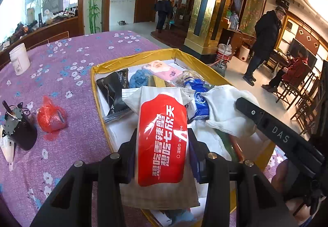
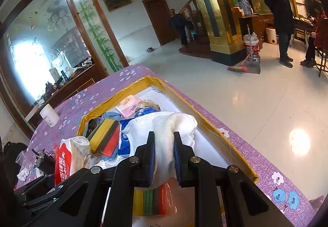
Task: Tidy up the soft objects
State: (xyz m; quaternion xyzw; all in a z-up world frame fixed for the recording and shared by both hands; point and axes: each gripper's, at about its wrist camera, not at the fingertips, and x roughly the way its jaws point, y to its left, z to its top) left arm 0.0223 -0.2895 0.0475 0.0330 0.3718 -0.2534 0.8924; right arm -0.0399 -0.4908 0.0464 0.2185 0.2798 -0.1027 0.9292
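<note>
My left gripper (image 1: 163, 134) is shut on a red and white wet-wipe pack (image 1: 163, 137) and holds it above the gold-rimmed box (image 1: 131, 58). My right gripper (image 2: 164, 137) is shut on a white cloth (image 2: 170, 124) over the same box (image 2: 205, 102); it shows in the left wrist view (image 1: 246, 109) at the right. The wipe pack also shows in the right wrist view (image 2: 65, 162). In the box lie a black packet (image 1: 112, 85), a blue knit piece (image 1: 139, 77), a pink tissue pack (image 1: 162, 69), a blue tissue pack (image 1: 199, 102) and coloured sponges (image 2: 106, 138).
The box sits on a table with a purple flowered cloth (image 1: 61, 67). A white tub (image 1: 19, 59), a red plastic bag (image 1: 51, 114) and a dark cup with a small motor (image 1: 18, 126) stand to the left. A man (image 1: 264, 42) stands on the floor at right.
</note>
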